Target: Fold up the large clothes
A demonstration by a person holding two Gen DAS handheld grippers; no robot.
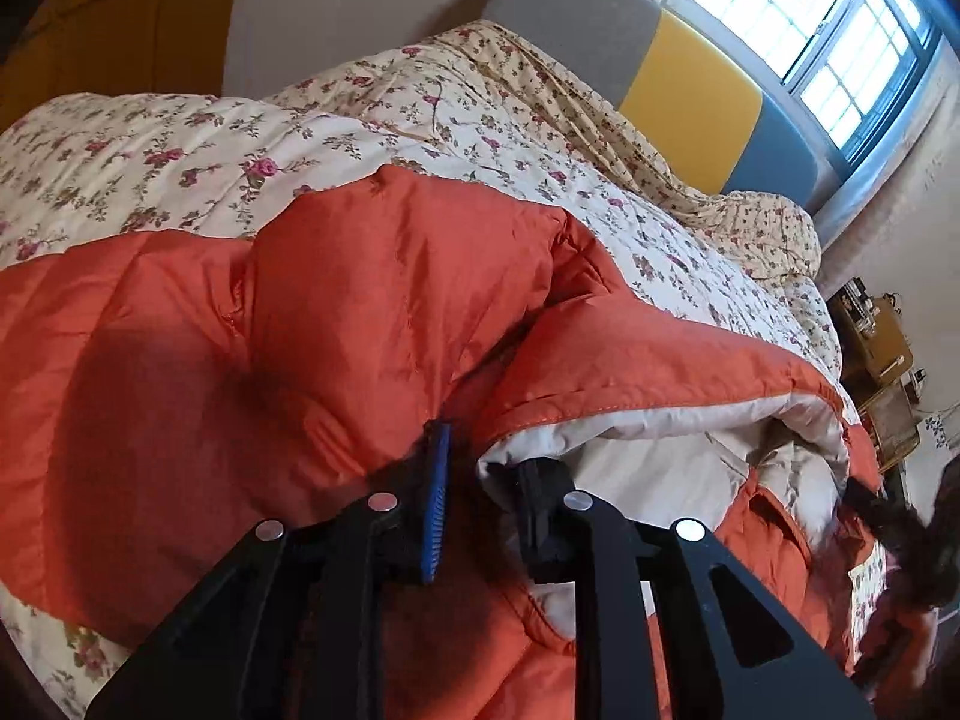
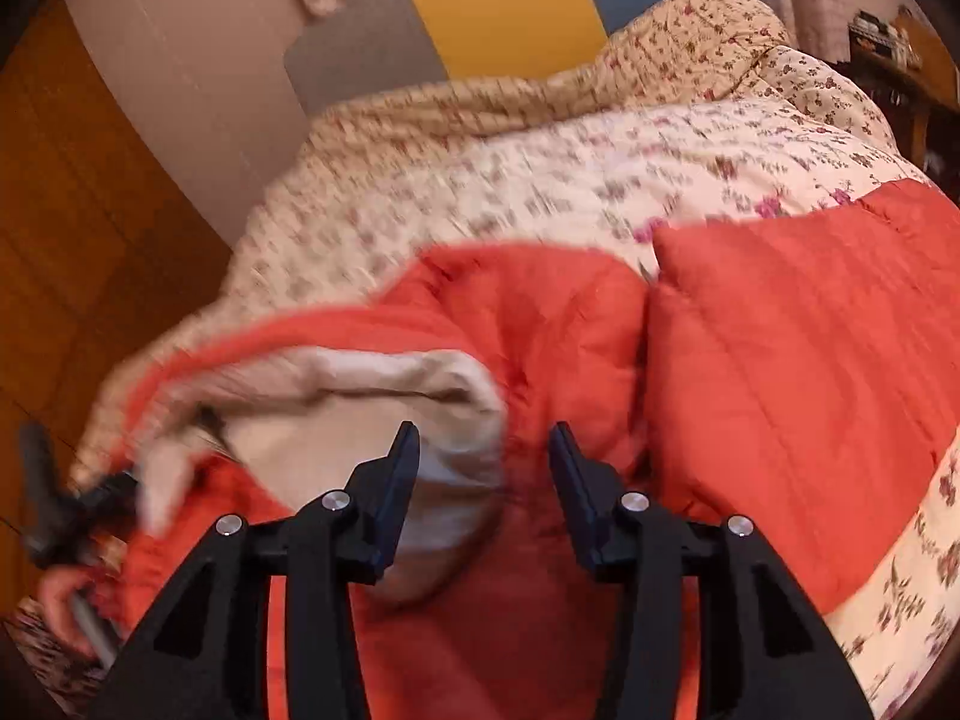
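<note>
A large orange puffer jacket (image 1: 336,312) with a pale cream lining (image 1: 648,456) lies on a floral bed quilt (image 1: 180,144). My left gripper (image 1: 480,480) is just above the jacket where the orange shell meets the lining; its jaws stand a little apart with a fold of fabric between them, and its blue pad (image 1: 437,498) shows. In the right wrist view the jacket (image 2: 780,372) fills the lower frame, its lining (image 2: 372,408) turned out at the left. My right gripper (image 2: 483,462) is open above the jacket, holding nothing.
A headboard of grey, yellow (image 1: 690,102) and blue panels stands behind the bed. A window (image 1: 828,30) is at the far right, wooden furniture (image 1: 882,372) beside the bed. A wooden floor (image 2: 72,228) shows at the left. The other gripper and hand (image 2: 66,540) appear at the left edge.
</note>
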